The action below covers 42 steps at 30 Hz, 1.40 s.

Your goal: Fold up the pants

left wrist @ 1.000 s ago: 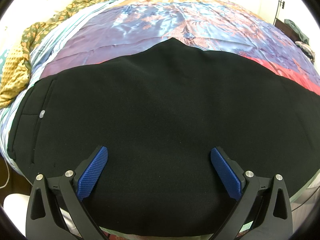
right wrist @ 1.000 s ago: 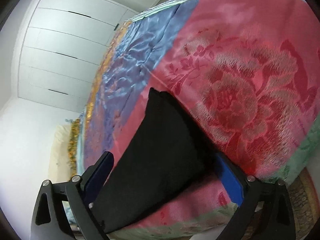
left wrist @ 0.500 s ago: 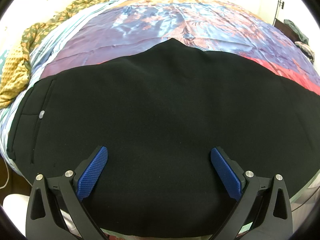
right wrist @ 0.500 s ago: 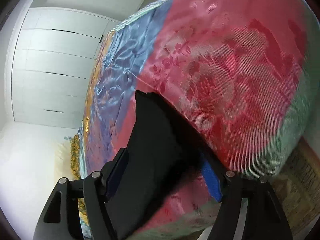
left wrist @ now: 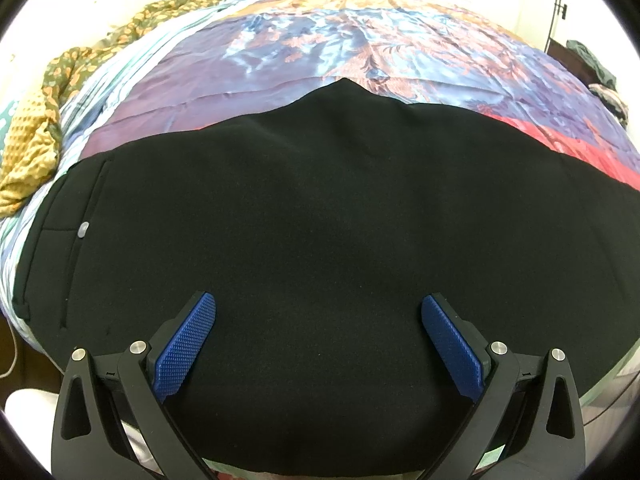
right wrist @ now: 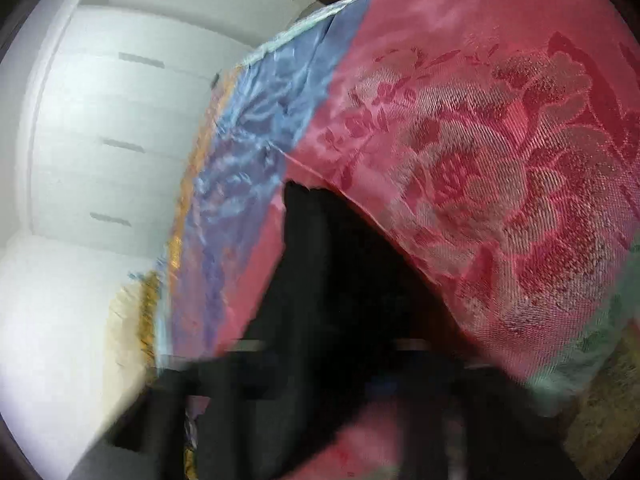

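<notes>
Jaws blurred at black pants (right wrist: 352, 280)

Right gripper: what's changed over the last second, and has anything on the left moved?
The right gripper has just been closing on the black pants leg end; its jaws now look shut on the cloth, though the picture is blurred. The left gripper stays open and still over the pants, which lie flat on the bedspread as before.

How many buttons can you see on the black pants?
1. A small grey button sits on the left part of the black pants, beside a pocket seam near the edge. Others may be hidden underneath or outside the view.
</notes>
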Available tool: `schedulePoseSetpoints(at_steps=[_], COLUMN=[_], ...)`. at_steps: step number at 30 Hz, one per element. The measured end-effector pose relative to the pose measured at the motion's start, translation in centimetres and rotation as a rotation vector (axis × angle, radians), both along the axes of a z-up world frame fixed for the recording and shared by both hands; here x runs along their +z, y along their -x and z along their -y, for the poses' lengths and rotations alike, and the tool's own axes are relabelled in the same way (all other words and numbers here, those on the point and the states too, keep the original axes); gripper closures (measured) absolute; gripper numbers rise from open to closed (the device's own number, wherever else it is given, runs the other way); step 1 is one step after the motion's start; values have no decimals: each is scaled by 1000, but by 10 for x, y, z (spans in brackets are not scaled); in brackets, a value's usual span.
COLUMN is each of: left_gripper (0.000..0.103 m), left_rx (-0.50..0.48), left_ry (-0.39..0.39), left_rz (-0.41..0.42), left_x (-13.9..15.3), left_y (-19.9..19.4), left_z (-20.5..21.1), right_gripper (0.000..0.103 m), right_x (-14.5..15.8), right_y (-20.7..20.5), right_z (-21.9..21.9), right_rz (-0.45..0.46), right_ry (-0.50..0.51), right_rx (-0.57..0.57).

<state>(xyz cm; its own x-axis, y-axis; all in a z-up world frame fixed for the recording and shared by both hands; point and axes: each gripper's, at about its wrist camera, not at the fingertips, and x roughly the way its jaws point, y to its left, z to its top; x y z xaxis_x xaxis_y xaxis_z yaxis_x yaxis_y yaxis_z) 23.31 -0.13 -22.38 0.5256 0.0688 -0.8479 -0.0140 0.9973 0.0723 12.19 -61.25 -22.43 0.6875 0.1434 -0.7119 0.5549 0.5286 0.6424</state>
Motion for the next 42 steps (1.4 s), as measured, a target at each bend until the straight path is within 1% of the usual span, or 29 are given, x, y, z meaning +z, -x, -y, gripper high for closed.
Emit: schedulePoseSetpoints(at_steps=[3, 5, 7, 9, 11, 14, 16, 19, 22, 24, 26, 28, 32, 33, 37, 38, 39, 40, 41, 42], left_gripper=[1, 2, 2, 2, 2, 2, 2, 2, 2, 2, 2, 2, 2, 2, 2, 2, 2, 2, 2, 2], left_rx=[18, 42, 57, 63, 65, 81, 96, 133, 169, 184, 193, 202, 223, 226, 246, 257, 265, 275, 283, 289], left_ry=[21, 62, 139, 190, 216, 256, 273, 286, 311, 314, 313, 317, 328, 330, 341, 352, 359, 366, 369, 369], left_rz=[-20, -24, 0, 35, 79, 125, 138, 126, 113, 111, 112, 110, 99, 99, 98, 97, 97, 99, 102, 103], left_x=[6, 16, 29, 41, 51, 59, 60, 55, 50, 48, 47, 47, 44, 44, 43, 43, 42, 42, 42, 42], left_y=[-3, -1, 7, 16, 26, 36, 39, 40, 43, 46, 48, 51, 51, 52, 55, 56, 57, 58, 60, 60], left_z=[-3, -6, -12, -17, -23, -34, -42, -57, -71, -76, -80, -83, -86, -86, -91, -94, -97, -100, -102, -103], right_gripper=[93, 93, 92, 92, 92, 92, 92, 92, 92, 92, 92, 92, 92, 91, 86, 83, 72, 51, 40, 21], right_x=[15, 32, 51, 69, 82, 87, 83, 68, 42, 23, 8, -6, -30, -34, -50, -52, -53, -53, -49, -44], right_y=[2, 0, -5, -15, -23, -38, -51, -72, -92, -104, -113, -118, -126, -127, -129, -128, -124, -121, -109, -99], right_z=[-9, -21, -40, -66, -96, -146, -186, -246, -299, -328, -358, -385, -437, -444, -488, -500, -518, -533, -552, -563], right_rz=[34, 81, 128, 181, 241, 290, 301, 296, 278, 265, 244, 221, 156, 142, 59, 19, -9, -16, -6, 18], right_ry=[26, 0, -19, -44, -110, -193, -232, -274, -311, -347, -349, -323, -236, -208, 19, 133, 263, 392, 557, 662], right_rx=[9, 21, 43, 68, 86, 118, 163, 228, 267, 283, 318, 371, 478, 498, 668, 743, 823, 905, 1006, 1058])
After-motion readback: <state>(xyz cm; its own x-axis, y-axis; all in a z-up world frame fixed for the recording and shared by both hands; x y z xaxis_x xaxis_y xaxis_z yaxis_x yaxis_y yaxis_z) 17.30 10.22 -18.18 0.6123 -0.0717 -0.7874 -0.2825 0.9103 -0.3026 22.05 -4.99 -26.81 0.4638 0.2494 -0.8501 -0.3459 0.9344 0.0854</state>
